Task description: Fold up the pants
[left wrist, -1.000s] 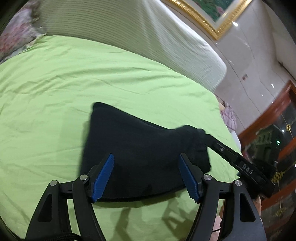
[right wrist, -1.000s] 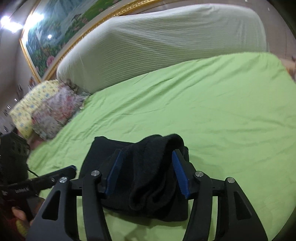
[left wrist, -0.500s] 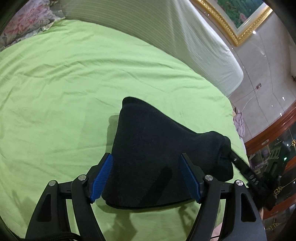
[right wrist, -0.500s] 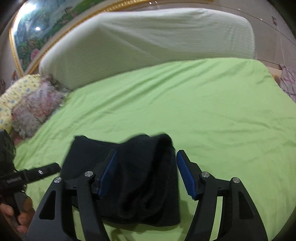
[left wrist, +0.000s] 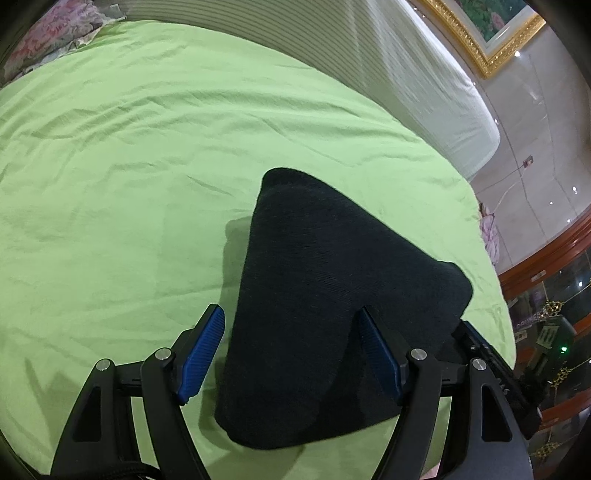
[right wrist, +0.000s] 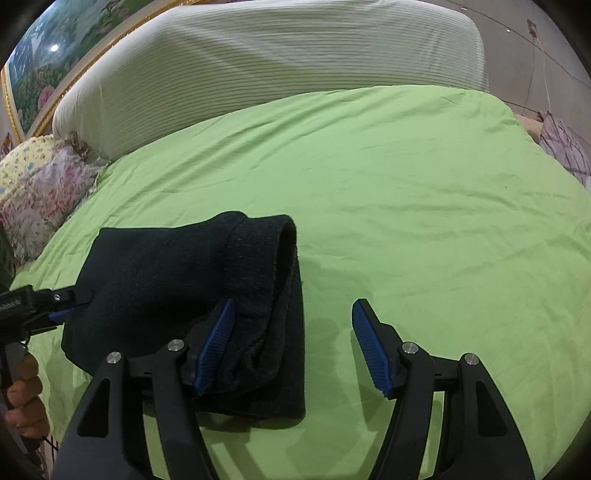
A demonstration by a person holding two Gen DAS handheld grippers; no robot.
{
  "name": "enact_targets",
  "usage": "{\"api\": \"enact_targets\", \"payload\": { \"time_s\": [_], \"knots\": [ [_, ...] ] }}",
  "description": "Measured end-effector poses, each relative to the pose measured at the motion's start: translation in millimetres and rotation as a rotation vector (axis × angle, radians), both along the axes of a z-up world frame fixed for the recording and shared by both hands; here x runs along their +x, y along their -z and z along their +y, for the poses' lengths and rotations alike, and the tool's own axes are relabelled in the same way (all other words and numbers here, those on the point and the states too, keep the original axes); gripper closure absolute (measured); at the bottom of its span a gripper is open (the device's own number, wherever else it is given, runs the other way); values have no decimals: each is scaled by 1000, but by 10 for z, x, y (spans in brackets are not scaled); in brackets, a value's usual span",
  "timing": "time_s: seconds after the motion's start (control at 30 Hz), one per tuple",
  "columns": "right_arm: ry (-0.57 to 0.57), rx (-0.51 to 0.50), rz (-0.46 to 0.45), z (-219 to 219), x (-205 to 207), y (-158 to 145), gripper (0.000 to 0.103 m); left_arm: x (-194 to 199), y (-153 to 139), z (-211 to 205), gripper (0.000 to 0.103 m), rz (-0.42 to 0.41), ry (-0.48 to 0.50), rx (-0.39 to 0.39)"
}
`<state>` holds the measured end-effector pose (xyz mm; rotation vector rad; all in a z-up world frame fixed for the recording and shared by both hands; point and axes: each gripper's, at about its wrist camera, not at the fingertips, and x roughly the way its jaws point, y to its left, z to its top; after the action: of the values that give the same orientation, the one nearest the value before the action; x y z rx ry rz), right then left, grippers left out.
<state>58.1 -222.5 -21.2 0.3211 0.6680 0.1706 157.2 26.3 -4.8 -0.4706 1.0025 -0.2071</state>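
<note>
Since half a second ago my right gripper (right wrist: 301, 341) has slid off to the right of the pants (right wrist: 192, 295): the black bundle sat between its blue pads then, and now only the left pad overlaps the fabric while the right pad is over bare green sheet (right wrist: 424, 206). My left gripper (left wrist: 291, 350) has drawn closer to the pants (left wrist: 325, 306), which fill more of its view than before.

Both grippers are spread wide, pinching nothing. In the left wrist view the folded bundle rises in front of the gap and covers the tip of the right pad, so I cannot tell whether that pad touches the cloth; the left pad stands just beside it. The near edge of the pants is cut off behind the fingers in both views. The right gripper (left wrist: 495, 373) shows in the left view only as a dark arm poking from behind the bundle's right corner, and the left gripper (right wrist: 55, 302) appears at the left edge of the right view with its tips buried in the fabric.

The pants lie folded into a thick black wedge on the sheet near the bed's front. Beyond are a striped white headboard cushion (right wrist: 277, 55), floral pillows (right wrist: 40, 195) at the left, and a gilt-framed painting (left wrist: 487, 33) on the wall.
</note>
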Motion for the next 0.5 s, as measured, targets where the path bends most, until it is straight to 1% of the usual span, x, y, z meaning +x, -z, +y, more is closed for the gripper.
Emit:
{"api": "enact_targets", "payload": {
  "time_s": [0.2, 0.33, 0.5],
  "knots": [
    [-30, 116, 8, -74, 12, 53, 37, 97, 177, 28, 26, 30, -9, -8],
    [-78, 245, 27, -134, 26, 95, 39, 95, 181, 48, 27, 40, -13, -27],
    [-128, 297, 28, -70, 55, 117, 43, 111, 147, 27, 27, 34, -5, -23]
  ]
}}
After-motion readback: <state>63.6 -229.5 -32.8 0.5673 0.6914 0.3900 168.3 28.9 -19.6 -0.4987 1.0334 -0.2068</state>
